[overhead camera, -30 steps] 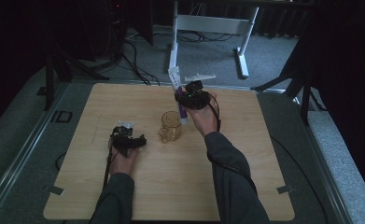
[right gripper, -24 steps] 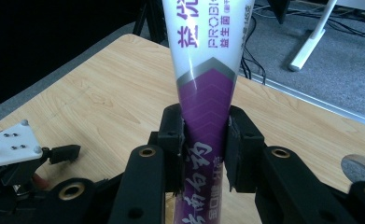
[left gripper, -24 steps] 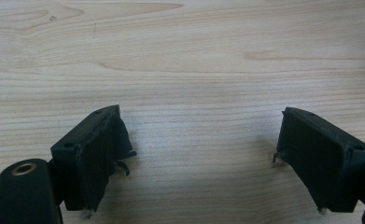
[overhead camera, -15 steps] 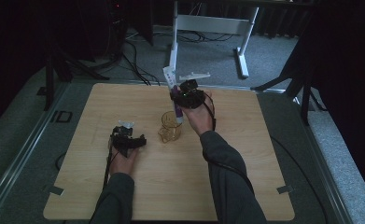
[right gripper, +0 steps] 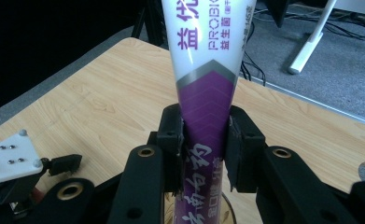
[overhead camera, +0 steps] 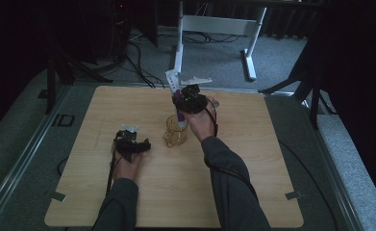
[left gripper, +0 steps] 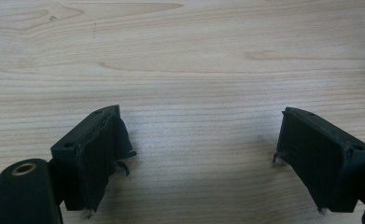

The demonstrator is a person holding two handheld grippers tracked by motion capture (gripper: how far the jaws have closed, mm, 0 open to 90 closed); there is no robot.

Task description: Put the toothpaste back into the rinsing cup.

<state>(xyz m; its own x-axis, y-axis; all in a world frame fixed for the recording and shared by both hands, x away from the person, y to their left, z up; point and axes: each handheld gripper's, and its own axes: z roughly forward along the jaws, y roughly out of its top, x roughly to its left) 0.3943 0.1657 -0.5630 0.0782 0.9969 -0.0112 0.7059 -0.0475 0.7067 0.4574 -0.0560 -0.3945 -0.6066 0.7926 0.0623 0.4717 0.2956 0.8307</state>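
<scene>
A white and purple toothpaste tube point(right gripper: 203, 84) stands upright, clamped between the jaws of my right gripper point(right gripper: 202, 140). From above, the tube point(overhead camera: 175, 94) has its lower end inside a clear glass mug point(overhead camera: 175, 131) near the table's middle, with the right gripper point(overhead camera: 184, 98) held over the mug. My left gripper point(overhead camera: 131, 145) rests low at the left of the mug. Its jaws point(left gripper: 199, 154) stand wide apart over bare wood, holding nothing.
The wooden table point(overhead camera: 253, 159) has free room at the right and front. A white stand frame point(overhead camera: 214, 26) and cables lie on the grey floor beyond the far edge. The other gripper point(right gripper: 12, 163) shows at lower left of the right gripper view.
The right gripper has shifted slightly left with the tube and tilted it more upright over the mug. The left gripper has stayed put.
</scene>
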